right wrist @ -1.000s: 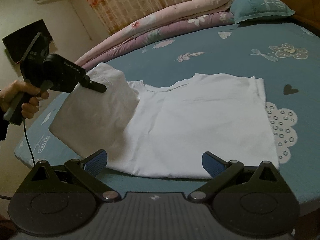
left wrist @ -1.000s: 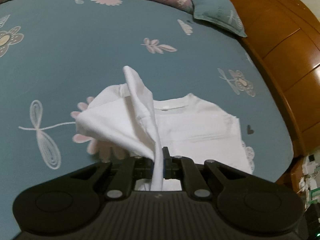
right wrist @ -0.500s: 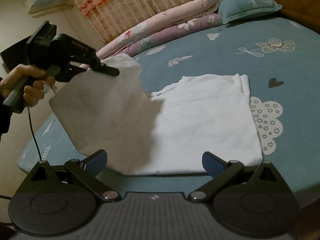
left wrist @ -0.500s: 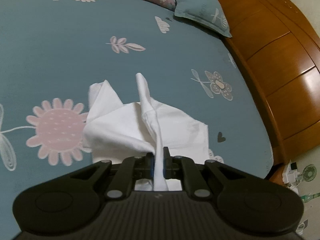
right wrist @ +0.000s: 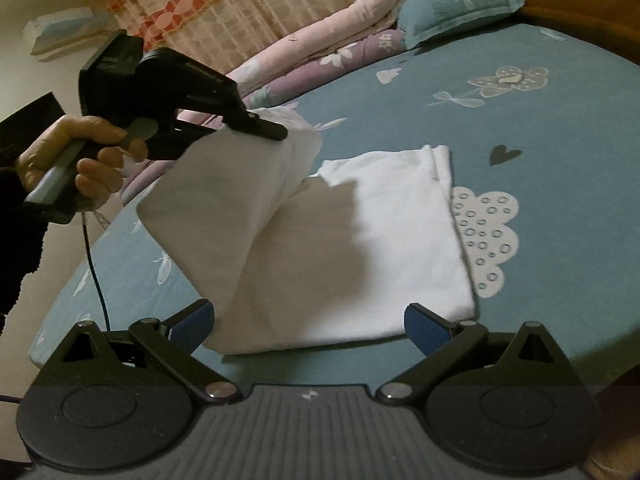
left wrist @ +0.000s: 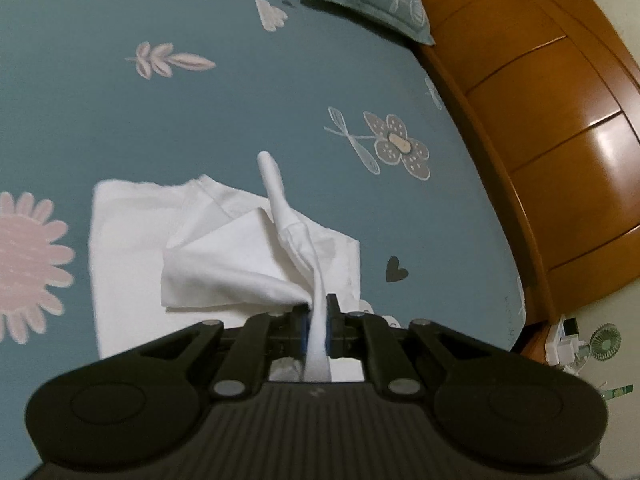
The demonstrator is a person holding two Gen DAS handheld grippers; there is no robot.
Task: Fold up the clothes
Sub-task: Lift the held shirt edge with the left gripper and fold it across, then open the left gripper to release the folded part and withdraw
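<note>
The left tool (left wrist: 317, 322) is pressed together on a fold of the white shirt (left wrist: 132, 248), and the cloth stands up in a narrow strip between its blue pads. In the right wrist view a hand (right wrist: 76, 160) holds this tool at the left, above the bed (right wrist: 560, 128), and one side of the shirt hangs down from it as a slanted sheet. The other part of the shirt lies flat on the blue flowered bed sheet, near the front edge, beside a white cloud print (right wrist: 486, 236). The right tool (right wrist: 308, 320) is spread wide and holds nothing; the near edge of the shirt lies between its pads. A blue pillow (right wrist: 452, 6) lies at the far side.
</note>
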